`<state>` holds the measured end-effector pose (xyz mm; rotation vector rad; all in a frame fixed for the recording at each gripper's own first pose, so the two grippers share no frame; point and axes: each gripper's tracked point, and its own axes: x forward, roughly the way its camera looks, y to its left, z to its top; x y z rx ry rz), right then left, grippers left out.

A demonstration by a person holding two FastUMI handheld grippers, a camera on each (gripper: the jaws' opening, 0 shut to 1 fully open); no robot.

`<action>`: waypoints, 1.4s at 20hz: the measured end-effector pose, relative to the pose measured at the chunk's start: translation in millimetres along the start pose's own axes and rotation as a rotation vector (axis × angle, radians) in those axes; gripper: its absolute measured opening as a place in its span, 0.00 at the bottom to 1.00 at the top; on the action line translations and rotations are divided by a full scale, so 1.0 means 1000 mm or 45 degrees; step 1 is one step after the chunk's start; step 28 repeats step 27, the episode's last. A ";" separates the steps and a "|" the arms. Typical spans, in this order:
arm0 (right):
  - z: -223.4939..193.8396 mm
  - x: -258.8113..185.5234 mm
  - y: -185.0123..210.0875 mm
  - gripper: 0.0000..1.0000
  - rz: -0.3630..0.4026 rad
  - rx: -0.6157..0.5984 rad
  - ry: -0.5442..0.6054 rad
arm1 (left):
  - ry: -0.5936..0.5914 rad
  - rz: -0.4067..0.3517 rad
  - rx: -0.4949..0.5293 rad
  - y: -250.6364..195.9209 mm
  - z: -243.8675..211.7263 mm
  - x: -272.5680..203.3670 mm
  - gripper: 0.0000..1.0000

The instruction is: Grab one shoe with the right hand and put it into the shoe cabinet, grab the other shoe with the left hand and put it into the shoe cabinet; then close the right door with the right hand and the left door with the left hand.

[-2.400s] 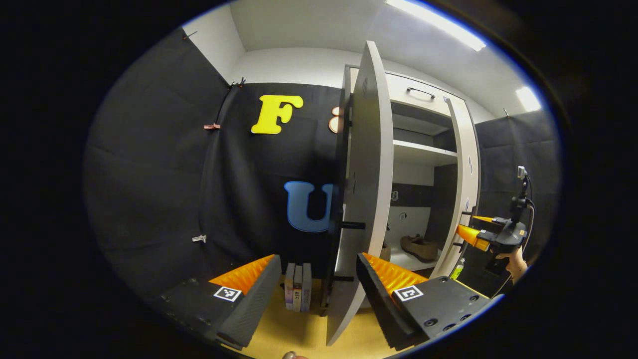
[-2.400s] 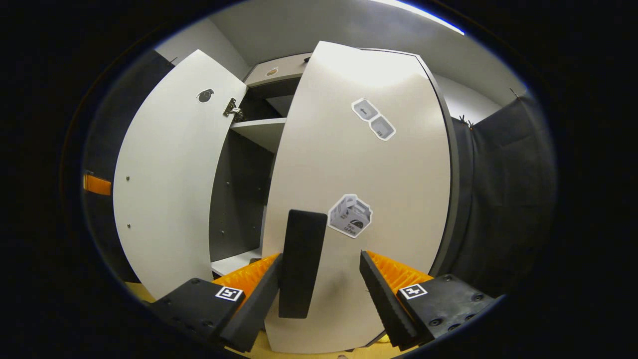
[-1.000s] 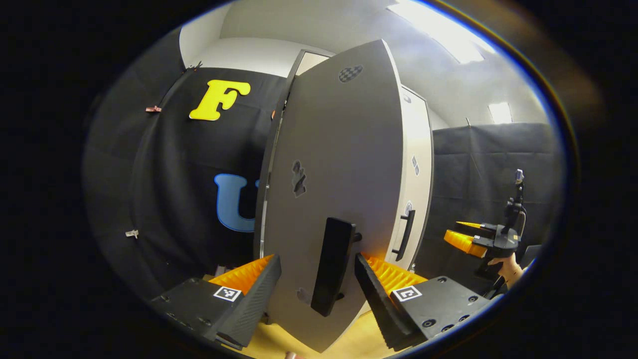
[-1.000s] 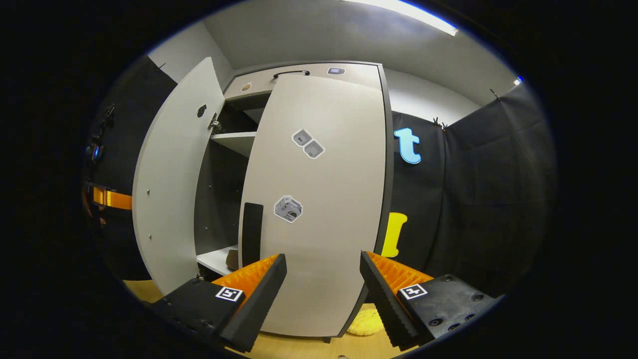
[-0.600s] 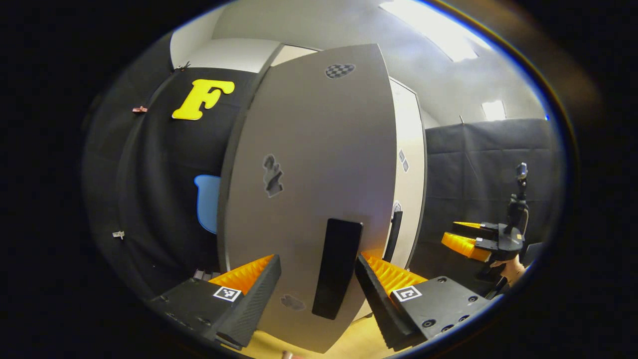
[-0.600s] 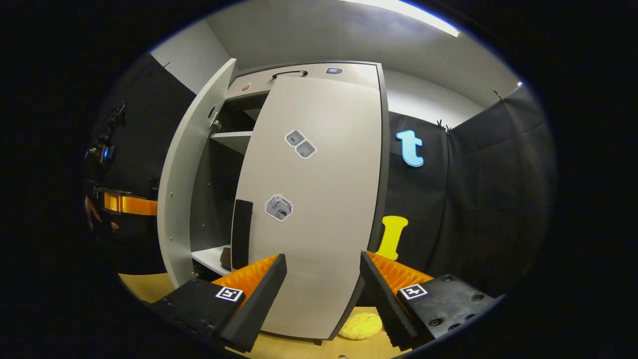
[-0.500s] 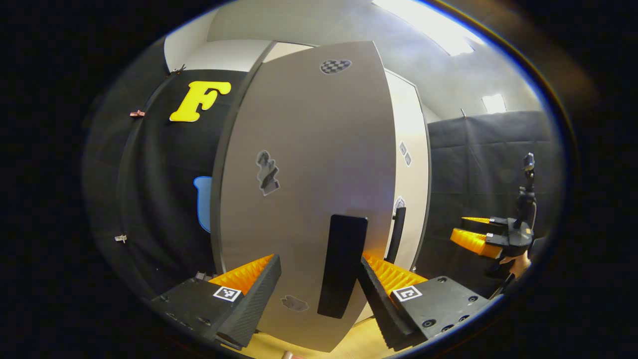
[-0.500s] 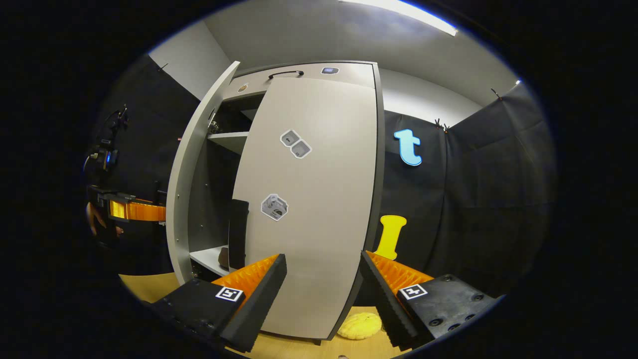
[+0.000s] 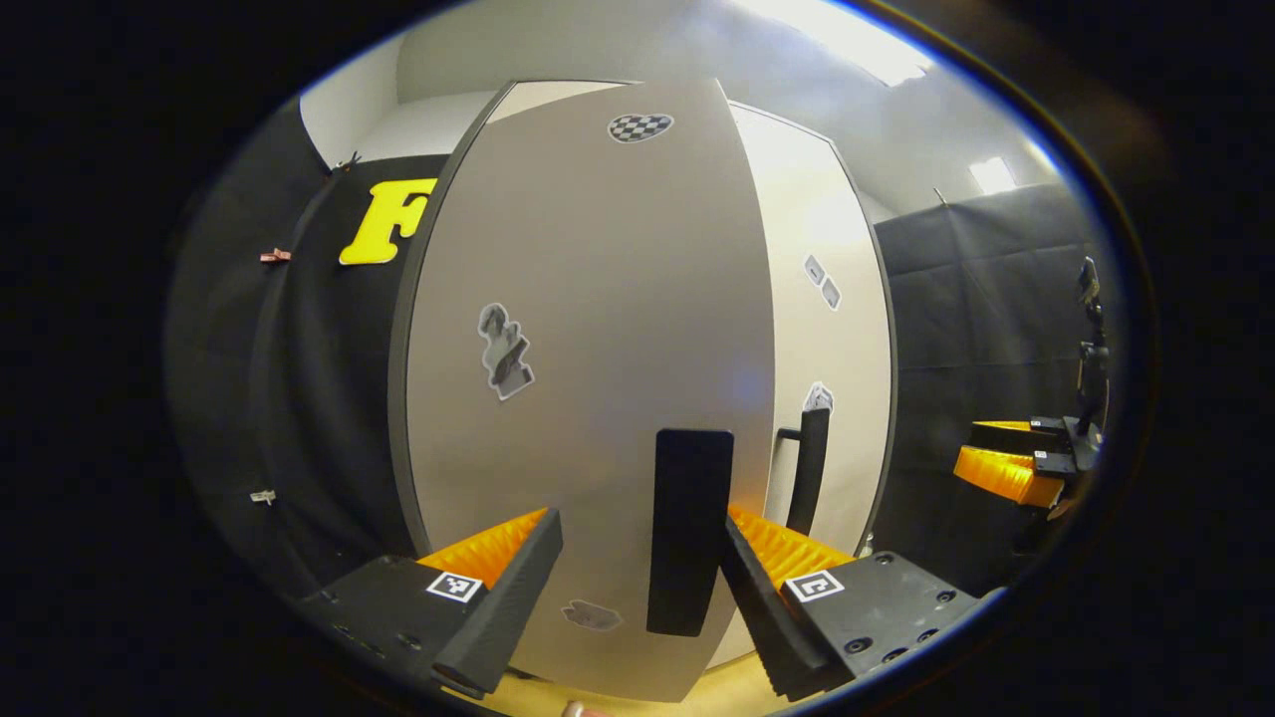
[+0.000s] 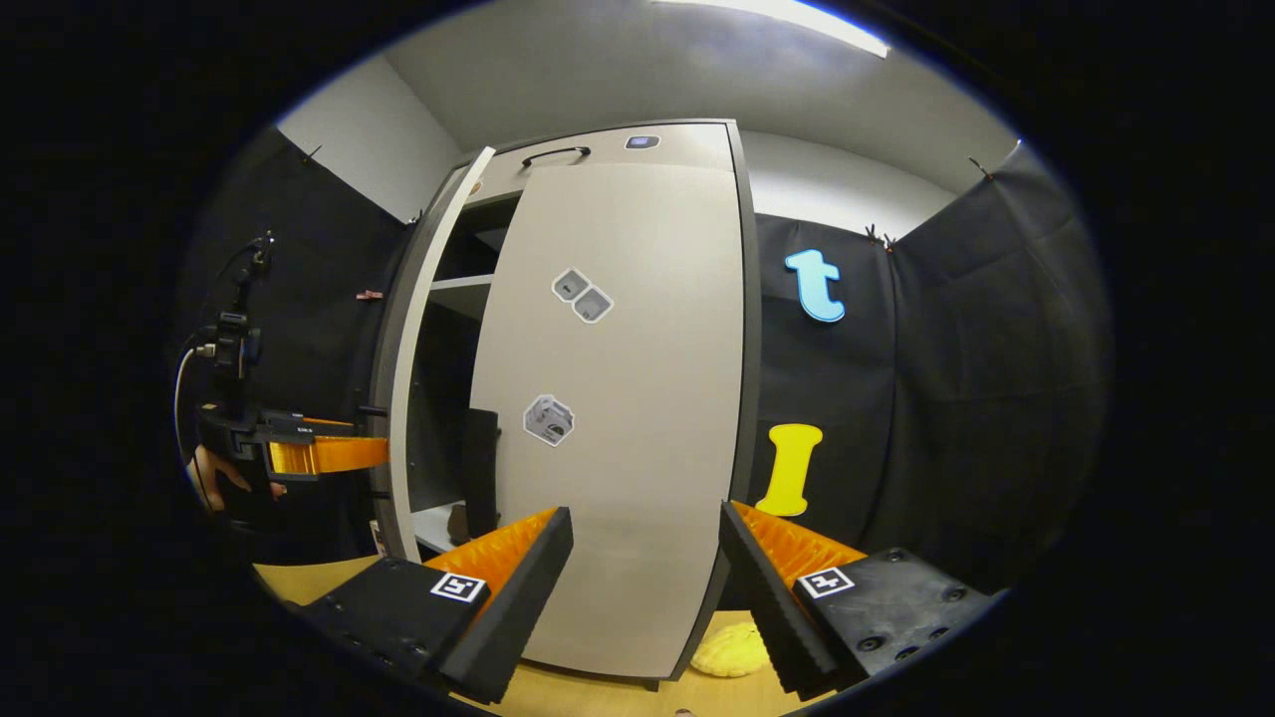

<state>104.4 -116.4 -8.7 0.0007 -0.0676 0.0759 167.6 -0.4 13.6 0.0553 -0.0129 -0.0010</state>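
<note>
The shoe cabinet [image 10: 637, 149] stands ahead in the right gripper view. Its right door [image 10: 618, 418] lies flush against the frame. Its left door [image 10: 423, 329] is still ajar and seen edge-on. Through the gap a brown shoe [image 10: 458, 521] rests on the bottom shelf. My left gripper [image 9: 637, 578] is open against the left door [image 9: 588, 329], and the door's black handle [image 9: 687, 528] stands between the jaws, close to the right finger. My right gripper [image 10: 642, 578] is open, back from the right door and holding nothing. The left gripper [image 10: 319, 453] also appears beside the left door's edge.
A yellow soft object [image 10: 732, 652] lies on the wooden floor [image 10: 299, 578] by the cabinet's right foot. Black cloth walls close in on both sides. The right door's handle [image 9: 809, 468] sits just right of the left door's edge. The right gripper [image 9: 1006, 468] hovers at the far right.
The left door has swung further toward the cabinet with my left gripper following it, narrowing the gap. My right gripper has drawn back from the shut right door.
</note>
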 end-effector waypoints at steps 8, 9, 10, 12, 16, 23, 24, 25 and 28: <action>0.002 -0.006 0.029 0.98 0.057 0.022 0.008 | -0.016 0.056 -0.010 0.012 0.021 -0.070 1.00; 0.002 -0.007 0.034 0.98 0.062 0.024 0.012 | -0.021 0.063 -0.004 0.016 0.024 -0.078 1.00; 0.002 -0.010 0.038 0.98 0.065 0.025 0.017 | -0.028 0.066 -0.004 0.017 0.027 -0.082 0.99; 0.003 -0.013 0.048 0.98 0.072 0.025 0.024 | -0.036 0.063 -0.010 0.021 0.030 -0.095 0.99; 0.007 -0.023 0.063 0.97 0.074 0.009 0.027 | -0.036 0.048 -0.033 0.028 0.029 -0.113 0.99; 0.012 -0.036 0.075 0.98 0.067 0.012 0.033 | -0.042 0.020 -0.032 0.029 0.033 -0.123 0.99; 0.014 -0.037 0.075 0.98 0.065 0.015 0.032 | -0.042 0.018 -0.035 0.029 0.033 -0.124 0.99; 0.014 -0.037 0.074 0.98 0.061 0.016 0.031 | -0.041 0.022 -0.033 0.030 0.032 -0.124 0.99; 0.015 -0.037 0.073 0.98 0.059 0.017 0.030 | -0.043 0.034 -0.027 0.032 0.032 -0.123 0.99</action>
